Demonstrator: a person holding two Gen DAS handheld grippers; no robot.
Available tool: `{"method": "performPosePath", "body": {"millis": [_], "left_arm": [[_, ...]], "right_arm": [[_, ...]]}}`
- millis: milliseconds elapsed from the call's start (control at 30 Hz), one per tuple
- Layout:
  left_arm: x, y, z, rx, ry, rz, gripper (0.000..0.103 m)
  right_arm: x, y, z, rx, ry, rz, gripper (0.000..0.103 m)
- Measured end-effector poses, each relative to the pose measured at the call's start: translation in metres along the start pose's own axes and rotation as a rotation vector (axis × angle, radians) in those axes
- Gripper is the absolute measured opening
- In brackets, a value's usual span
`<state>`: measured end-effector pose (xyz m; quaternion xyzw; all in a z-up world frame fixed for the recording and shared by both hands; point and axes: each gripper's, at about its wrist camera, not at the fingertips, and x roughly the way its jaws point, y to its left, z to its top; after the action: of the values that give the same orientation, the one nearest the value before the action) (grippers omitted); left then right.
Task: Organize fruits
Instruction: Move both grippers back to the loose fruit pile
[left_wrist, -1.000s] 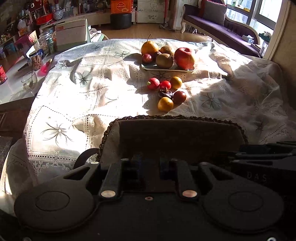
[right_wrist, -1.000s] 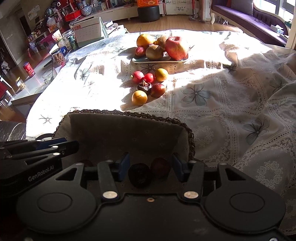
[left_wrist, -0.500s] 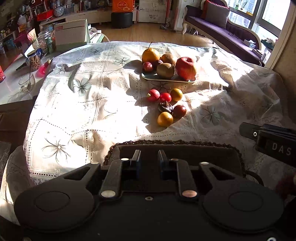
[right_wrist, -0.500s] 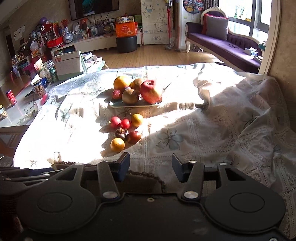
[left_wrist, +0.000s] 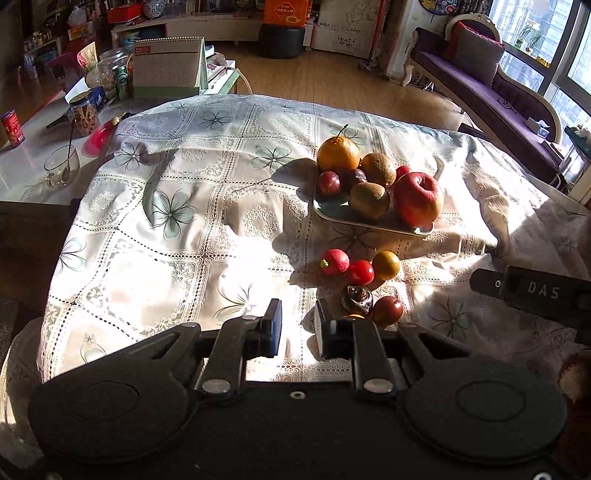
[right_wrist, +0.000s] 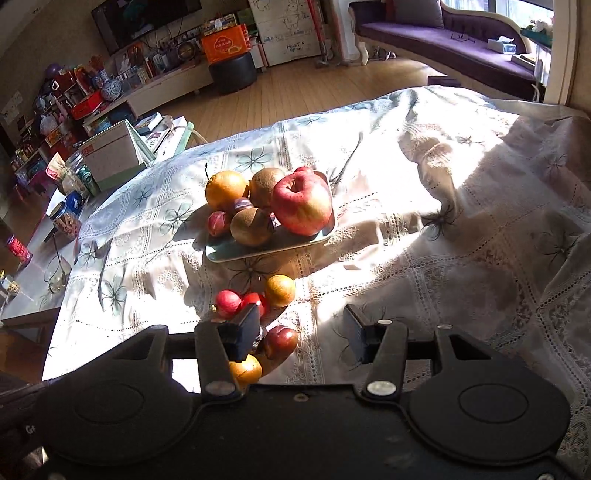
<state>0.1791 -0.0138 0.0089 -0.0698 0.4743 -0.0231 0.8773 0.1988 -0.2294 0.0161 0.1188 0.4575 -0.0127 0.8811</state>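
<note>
A pale green plate (left_wrist: 373, 223) (right_wrist: 258, 253) on the flowered tablecloth carries a big red apple (right_wrist: 303, 204), an orange pear (left_wrist: 338, 154), kiwis and plums. In front of it lie loose fruits: a red one (left_wrist: 334, 262), a tomato (left_wrist: 360, 272), a small orange (right_wrist: 280, 290), a dark mangosteen (left_wrist: 356, 297), a red plum (right_wrist: 281, 341) and an orange (right_wrist: 245, 371). My left gripper (left_wrist: 298, 328) hangs just left of this cluster, narrowly open and holding nothing. My right gripper (right_wrist: 299, 334) stands wide open over the cloth, its left finger (right_wrist: 242, 332) covering part of the cluster.
A low side table (left_wrist: 33, 173) at the left holds a glass cup (left_wrist: 61, 166), jars and a desk calendar (left_wrist: 168, 68). The cloth is rumpled into folds at the right (right_wrist: 443, 162). Beyond the table are wooden floor and a purple sofa (right_wrist: 443, 29).
Both grippers have moved forward from over the brown basket to the loose fruits. The basket has dropped out of both views. The fruits now look larger and closer.
</note>
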Motion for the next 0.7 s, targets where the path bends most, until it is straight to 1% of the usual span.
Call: {"method": "performPosePath", "body": {"millis": [100, 333, 467, 600, 700], "left_arm": [[0.020, -0.003, 0.009, -0.006, 0.036, -0.001, 0.028], [0.062, -0.002, 0.017, -0.013, 0.104, -0.035, 0.028], [0.082, -0.004, 0.016, 0.013, 0.112, -0.029, 0.028], [0.097, -0.005, 0.012, 0.044, 0.107, -0.030, 0.028], [0.106, -0.006, 0.006, 0.078, 0.082, -0.002, 0.028]], "right_arm": [[0.022, 0.004, 0.002, 0.004, 0.046, -0.004, 0.053], [0.066, 0.004, 0.000, 0.048, 0.181, 0.043, 0.053], [0.087, 0.006, -0.003, 0.069, 0.249, 0.067, 0.051], [0.104, 0.010, -0.008, 0.067, 0.281, 0.037, 0.050], [0.115, 0.013, -0.014, 0.050, 0.292, 0.014, 0.049]]}}
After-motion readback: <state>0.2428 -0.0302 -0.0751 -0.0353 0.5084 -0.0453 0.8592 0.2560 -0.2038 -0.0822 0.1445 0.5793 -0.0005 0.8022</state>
